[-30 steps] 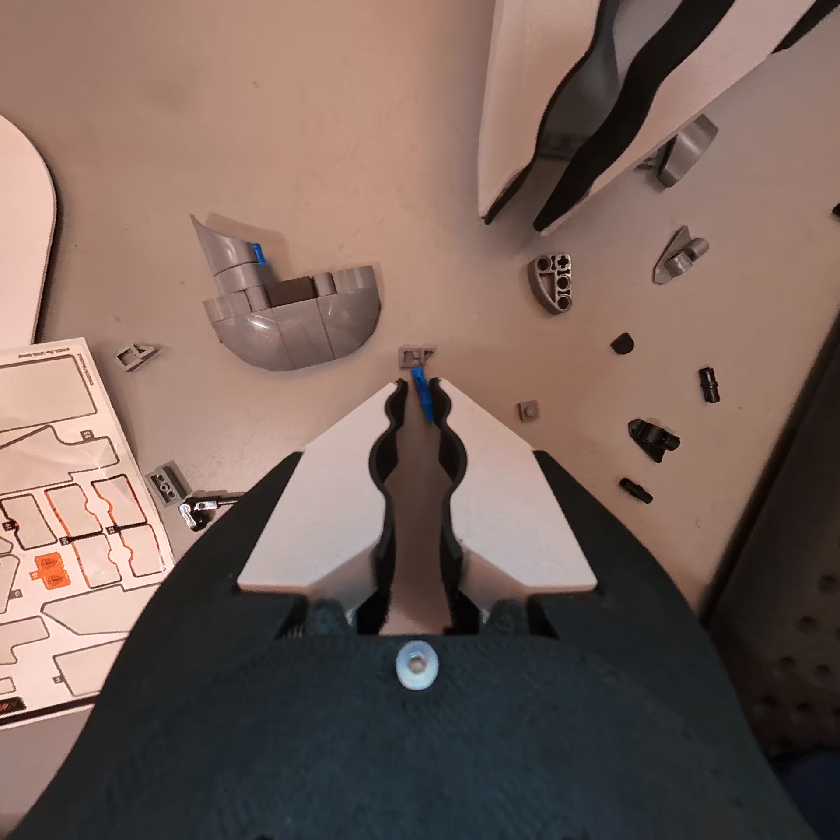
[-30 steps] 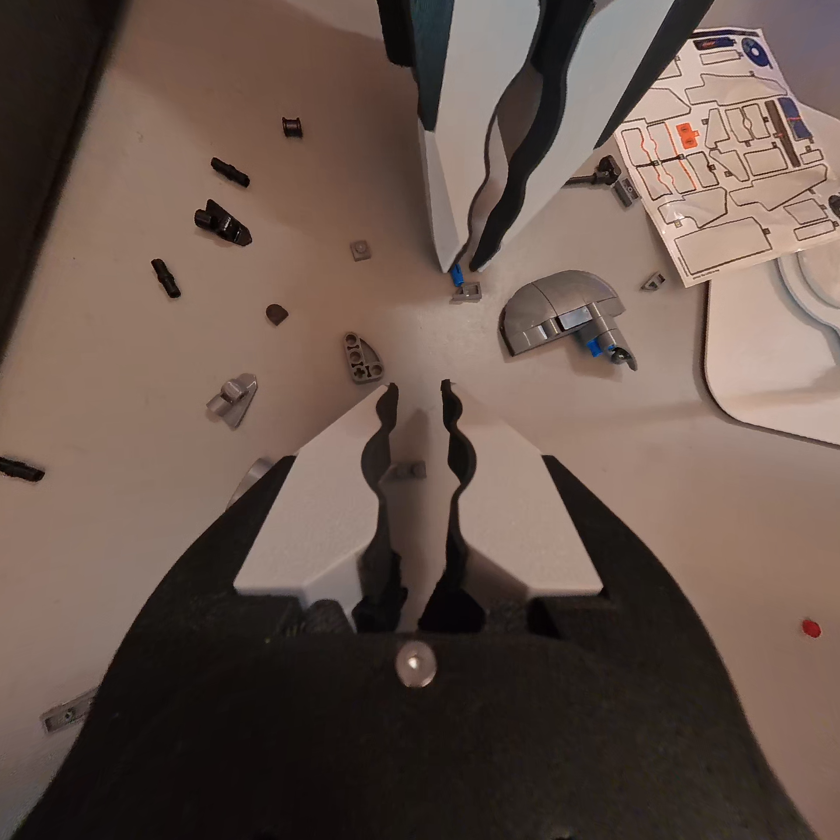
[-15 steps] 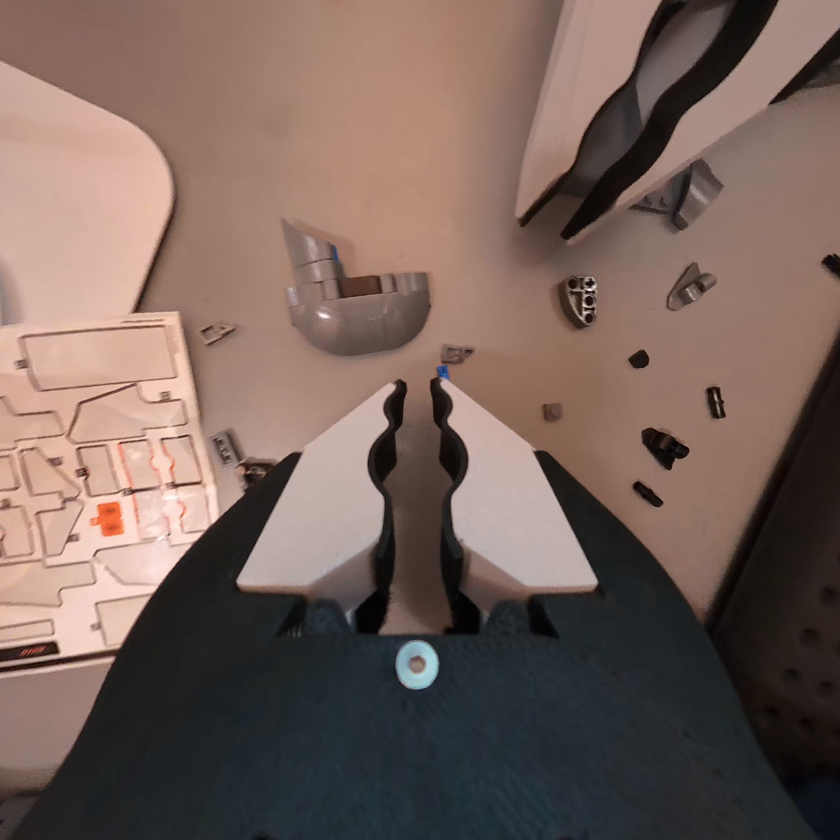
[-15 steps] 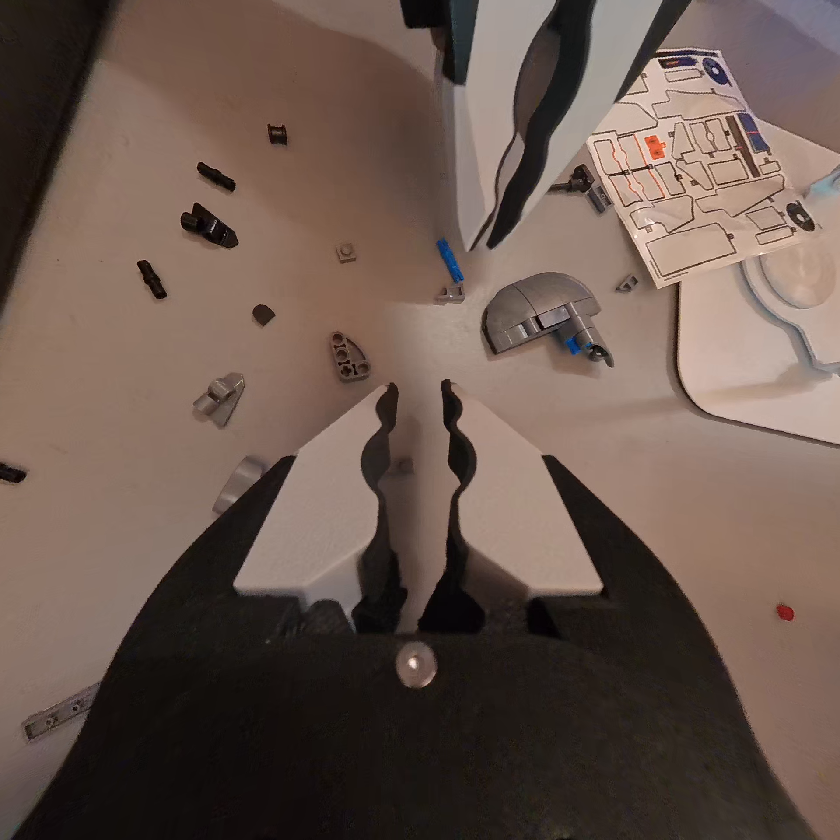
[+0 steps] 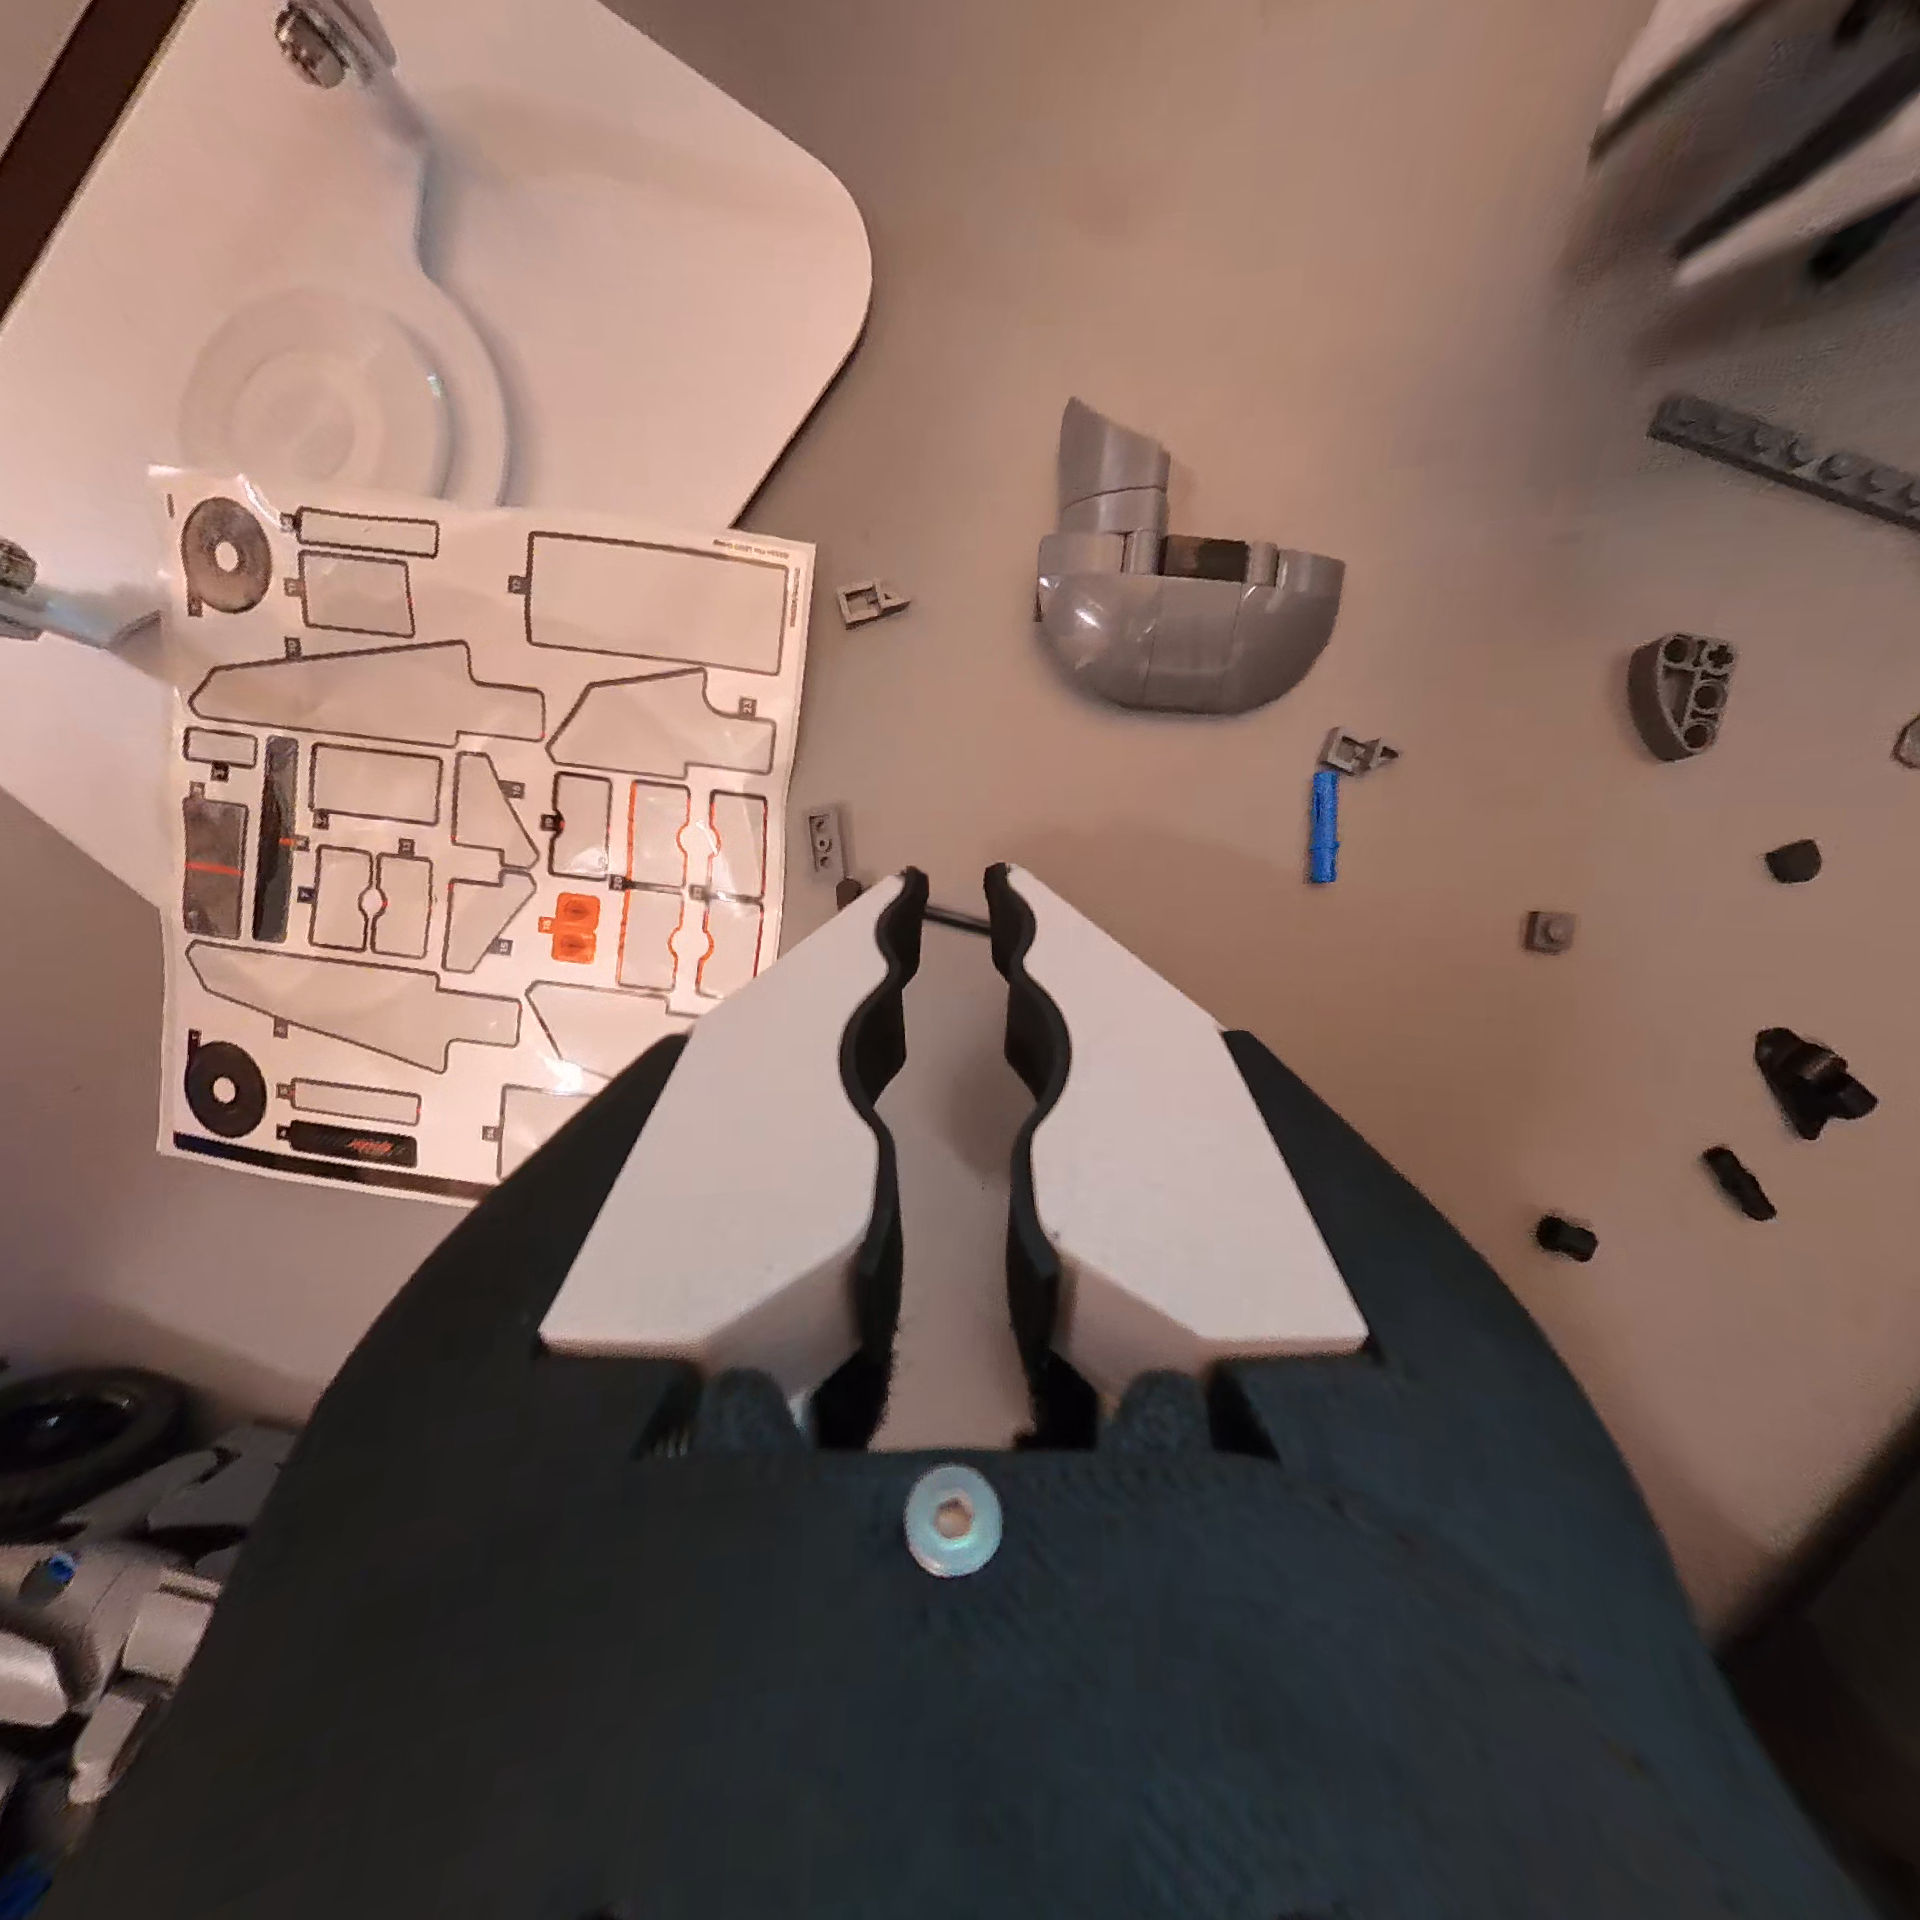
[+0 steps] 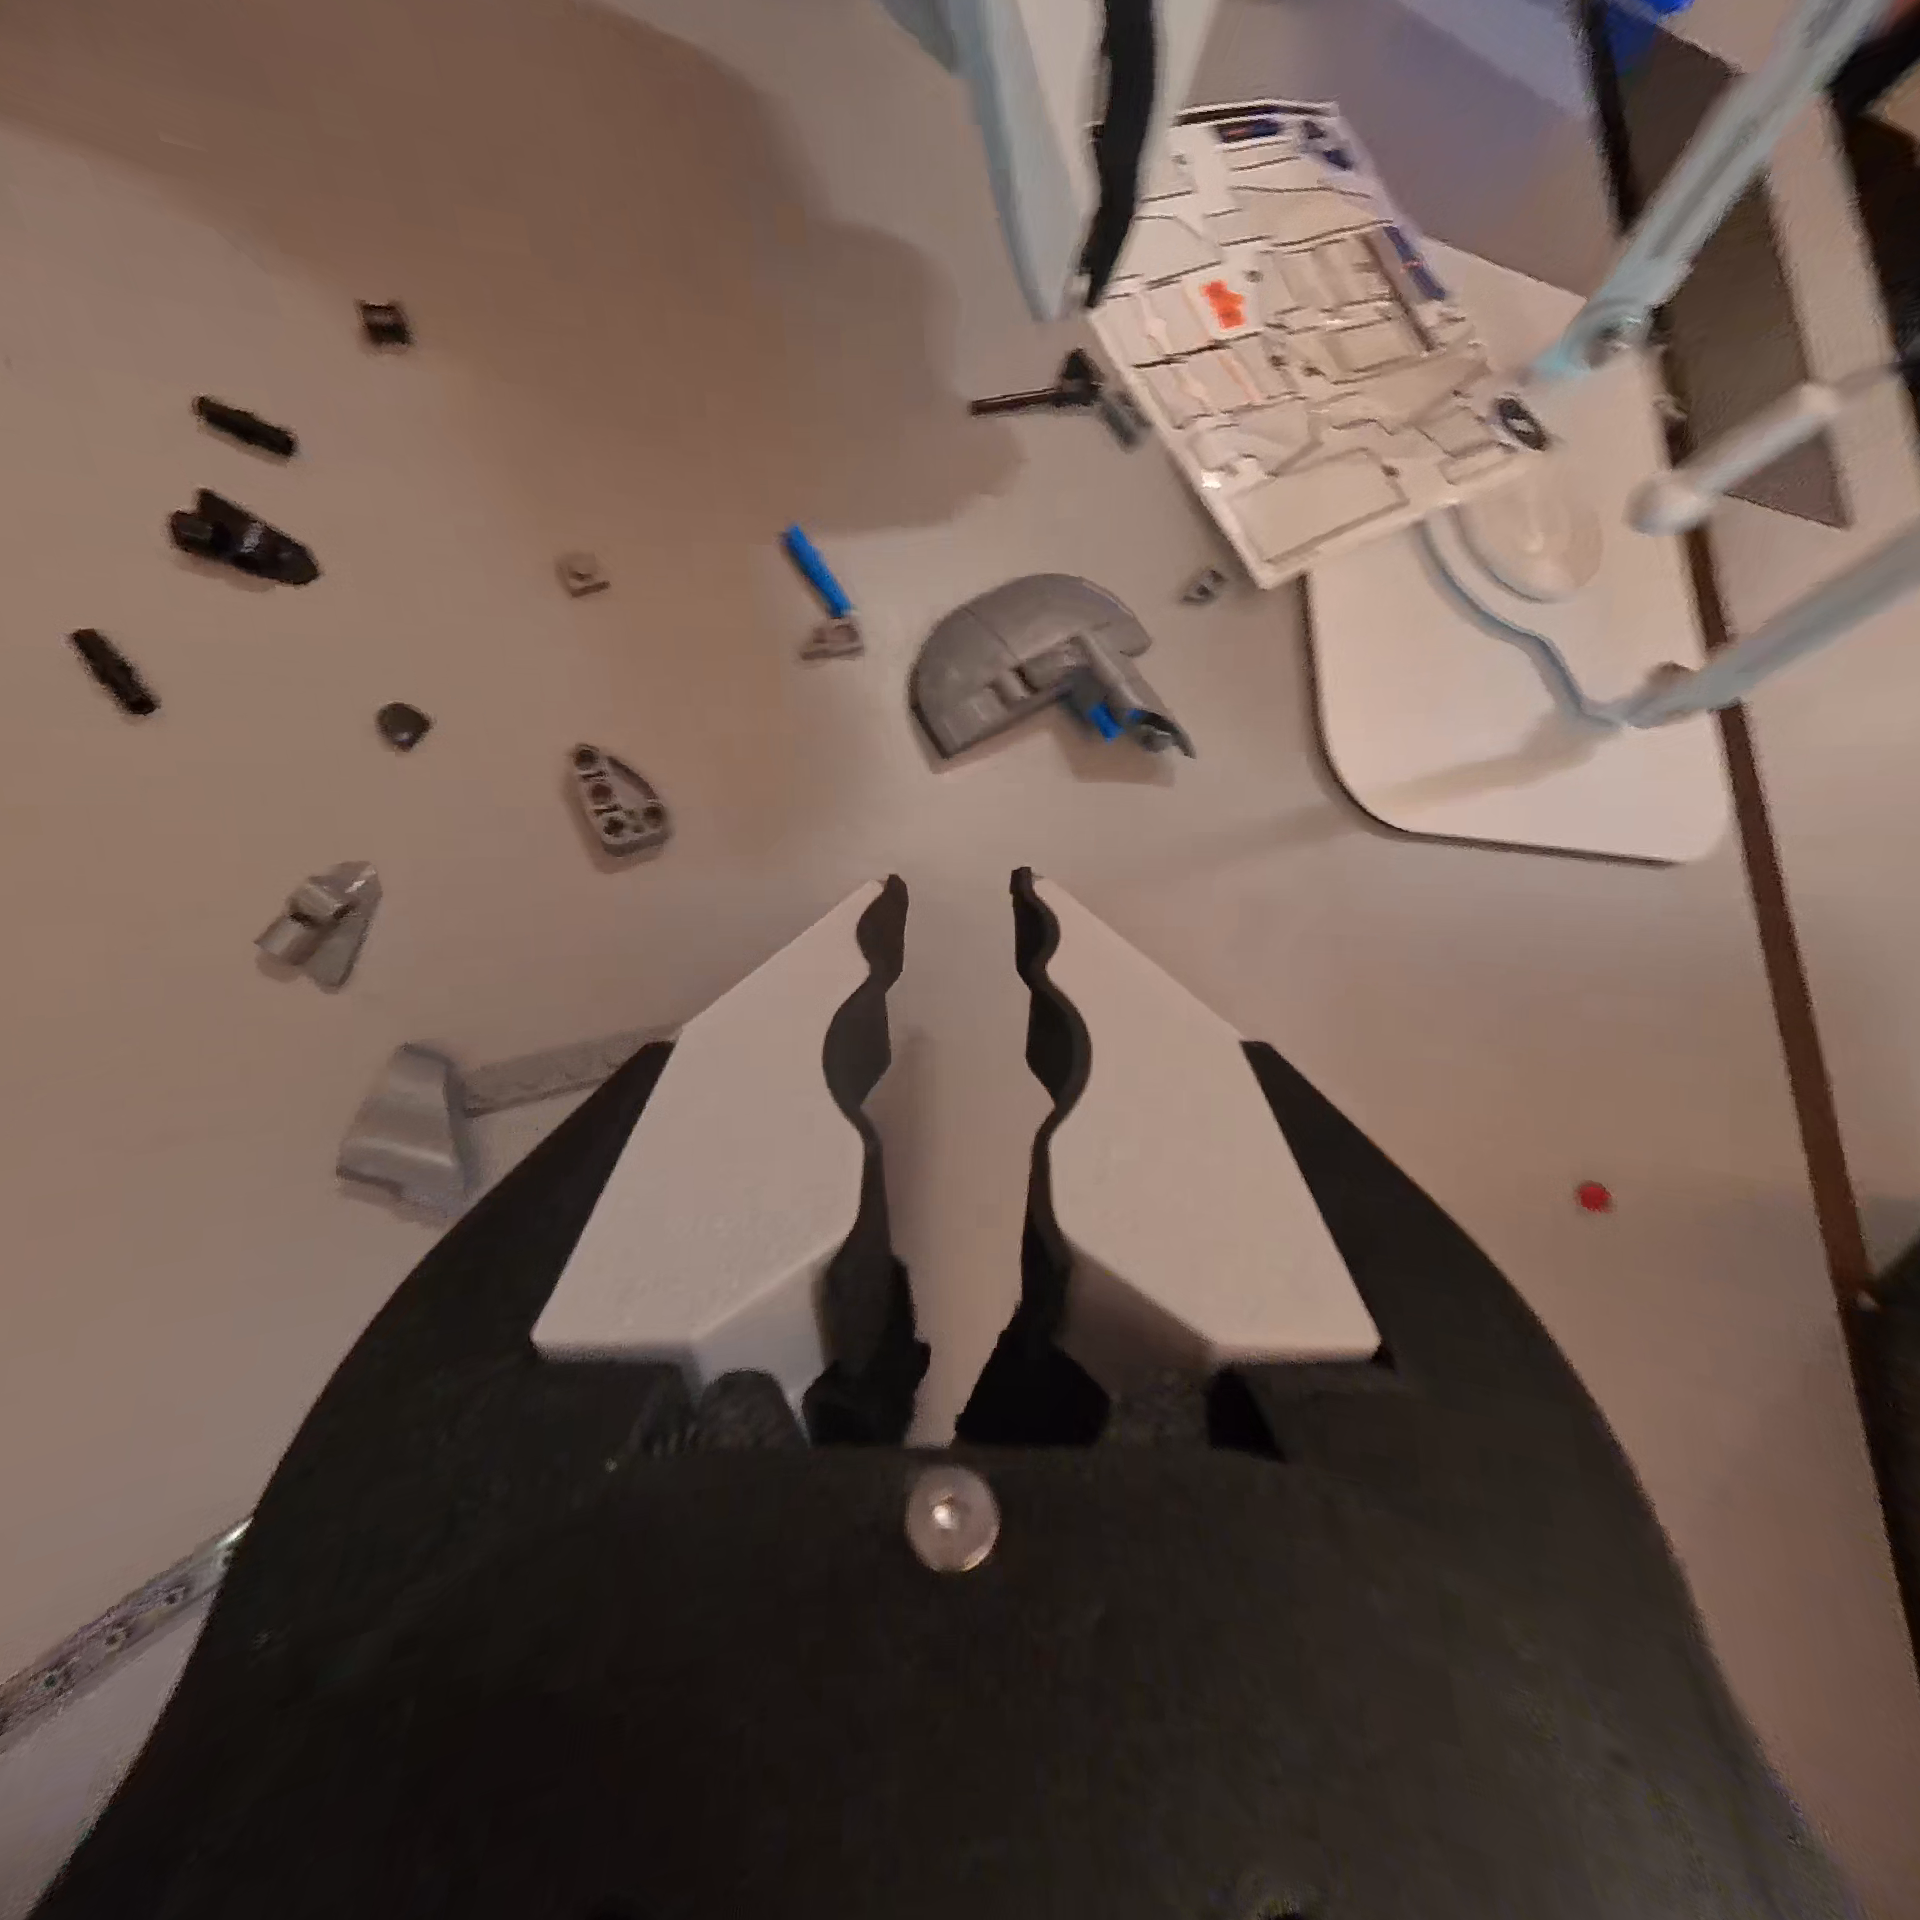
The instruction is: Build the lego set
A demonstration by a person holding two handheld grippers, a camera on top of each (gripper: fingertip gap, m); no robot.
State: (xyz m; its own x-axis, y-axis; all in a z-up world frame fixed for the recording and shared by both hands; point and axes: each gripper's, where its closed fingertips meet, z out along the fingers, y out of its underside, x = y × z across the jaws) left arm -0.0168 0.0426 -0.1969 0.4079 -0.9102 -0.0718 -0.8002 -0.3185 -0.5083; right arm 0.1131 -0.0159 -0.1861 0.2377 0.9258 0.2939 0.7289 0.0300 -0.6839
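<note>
While both tools gape empty, blue pin [image 5: 1323,826] lies loose.

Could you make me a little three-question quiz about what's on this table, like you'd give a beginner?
1. True or false: the blue pin is clamped in the left gripper.
2. What lies nearest the blue pin: A) the sticker sheet, B) a small grey bracket, C) the red stud?
3. Fill in: the curved grey assembly rests on the ____.

Key: 1 false, it lies loose on the table. 2 B. 3 table.
</note>
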